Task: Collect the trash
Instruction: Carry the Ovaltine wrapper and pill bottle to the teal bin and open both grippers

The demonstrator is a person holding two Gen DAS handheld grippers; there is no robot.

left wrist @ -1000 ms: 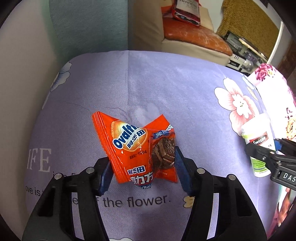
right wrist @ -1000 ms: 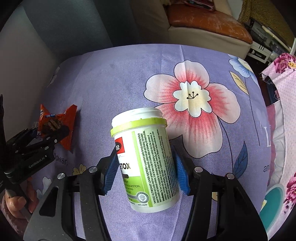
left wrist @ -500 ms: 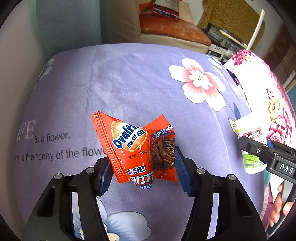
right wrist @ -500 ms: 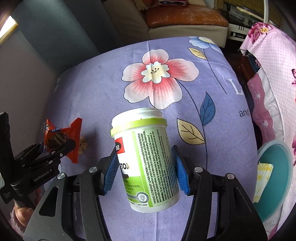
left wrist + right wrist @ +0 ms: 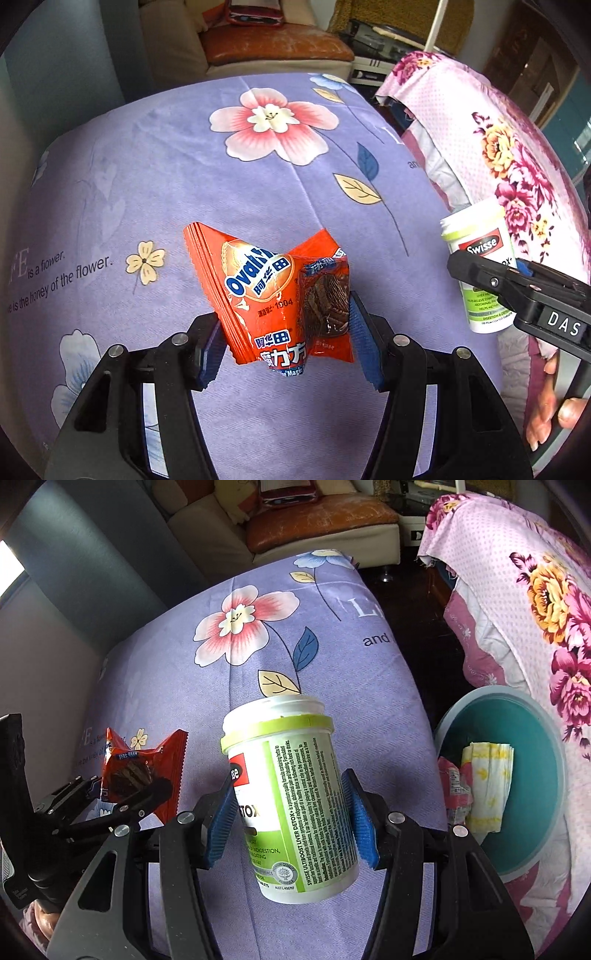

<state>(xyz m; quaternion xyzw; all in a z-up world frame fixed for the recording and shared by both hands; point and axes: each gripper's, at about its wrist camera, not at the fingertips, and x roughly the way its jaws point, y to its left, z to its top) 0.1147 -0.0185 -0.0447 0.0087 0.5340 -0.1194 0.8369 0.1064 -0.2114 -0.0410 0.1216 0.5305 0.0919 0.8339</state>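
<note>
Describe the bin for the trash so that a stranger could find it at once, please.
Start from the purple flowered bedsheet and go to its right edge, below the pink floral cloth. There stands the round teal bin, with yellow-printed folded tissue already inside. Nothing else nearby is teal or hollow.

A lived-in home: beyond the jaws a lilac flower-print cloth (image 5: pixel 155 177) covers a table, a cream sofa with an orange cushion (image 5: pixel 266 48) stands behind, floral pink bedding (image 5: pixel 517 590) rightward.
</note>
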